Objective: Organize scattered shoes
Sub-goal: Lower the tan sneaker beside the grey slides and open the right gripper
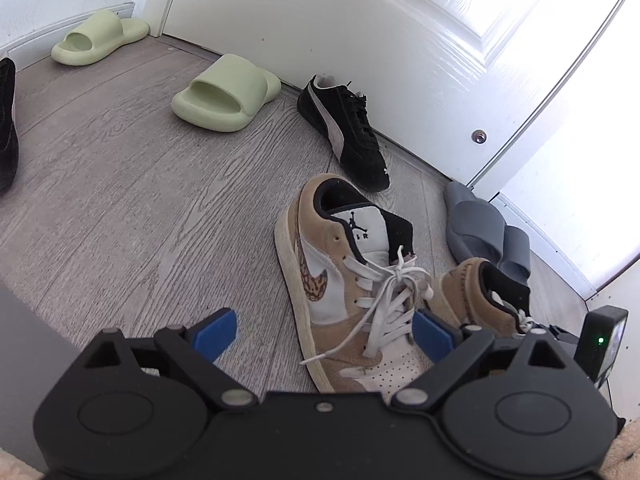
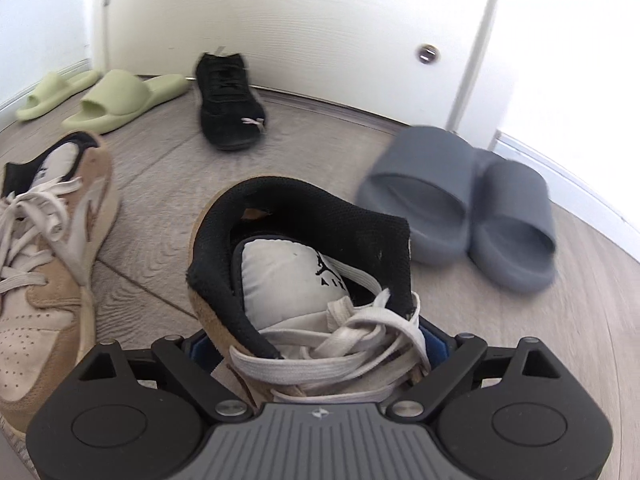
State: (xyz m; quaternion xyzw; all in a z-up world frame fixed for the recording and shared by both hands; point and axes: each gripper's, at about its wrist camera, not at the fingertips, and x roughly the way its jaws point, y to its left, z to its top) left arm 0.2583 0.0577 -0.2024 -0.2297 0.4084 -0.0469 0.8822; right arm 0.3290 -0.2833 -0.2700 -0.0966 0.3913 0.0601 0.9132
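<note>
The right gripper (image 2: 316,354) has its fingers closed across the laced midsection of one tan sneaker (image 2: 304,272), heel collar pointing away from the gripper toward the door (image 2: 320,20). The sneaker's long axis runs straight out along the fingers. Whether its sole is on the floor (image 2: 160,184) or lifted cannot be told; the right wrist view is motion-blurred.

The left gripper (image 1: 324,336) is wide open and holds nothing. The second tan sneaker (image 1: 340,280) lies on the floor ahead of it and toward its right finger, toe nearest the gripper, heel away. This shoe sits just beside the held one, so the left gripper is the nearer one for it.

A pair of grey slides (image 2: 464,208) stands side by side near the door frame, to the right of the held sneaker; judged from this, the open floor between them and the black sneaker (image 2: 228,100) is a likely placement zone.

Hidden: the held sneaker's toe, under the gripper body. A second black shoe (image 1: 8,120) is cut off at the left wrist view's edge.
</note>
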